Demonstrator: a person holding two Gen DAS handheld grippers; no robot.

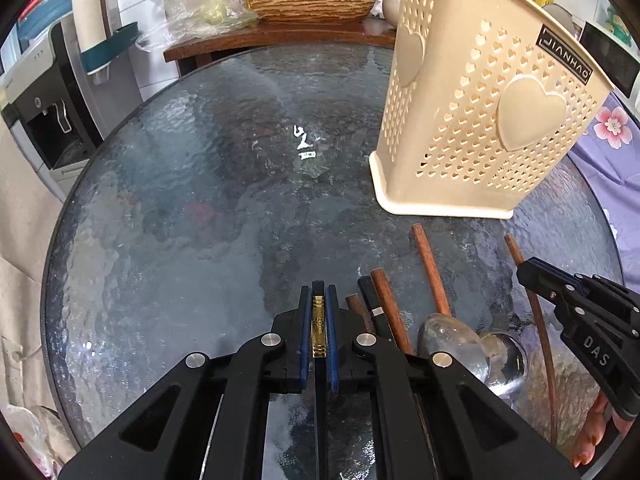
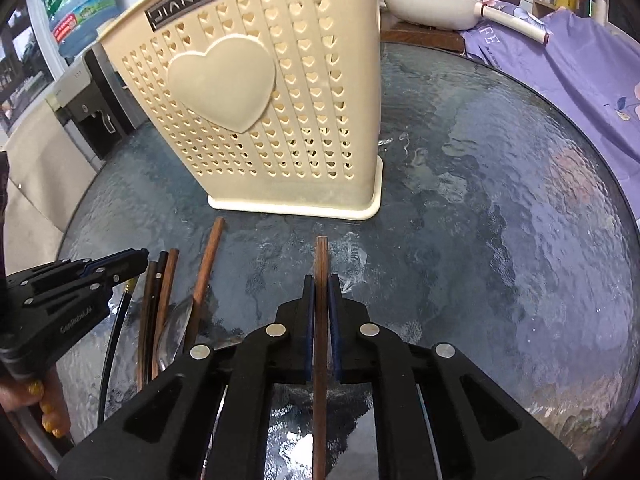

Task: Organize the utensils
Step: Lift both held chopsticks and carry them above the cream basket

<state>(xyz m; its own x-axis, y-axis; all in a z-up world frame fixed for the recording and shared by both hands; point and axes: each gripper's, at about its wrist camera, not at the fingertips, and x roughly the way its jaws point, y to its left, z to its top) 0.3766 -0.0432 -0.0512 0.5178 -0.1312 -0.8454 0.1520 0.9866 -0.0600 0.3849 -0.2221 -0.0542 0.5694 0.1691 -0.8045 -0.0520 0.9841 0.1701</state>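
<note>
On the round glass table [image 1: 168, 208], I had both grippers clamped on chopsticks, the cream utensil holder [image 1: 476, 120] standing at one o'clock.

My left gripper [image 1: 319, 300] pinched the black gold-banded chopstick [image 1: 319, 320]; my right gripper [image 2: 321, 292] gripped a brown wooden chopstick [image 2: 321, 256]. The loose sticks and spoons [image 1: 448, 336] lay between them. I judged each stick needed lifting clear, then tipping upright before dropping in.
</note>
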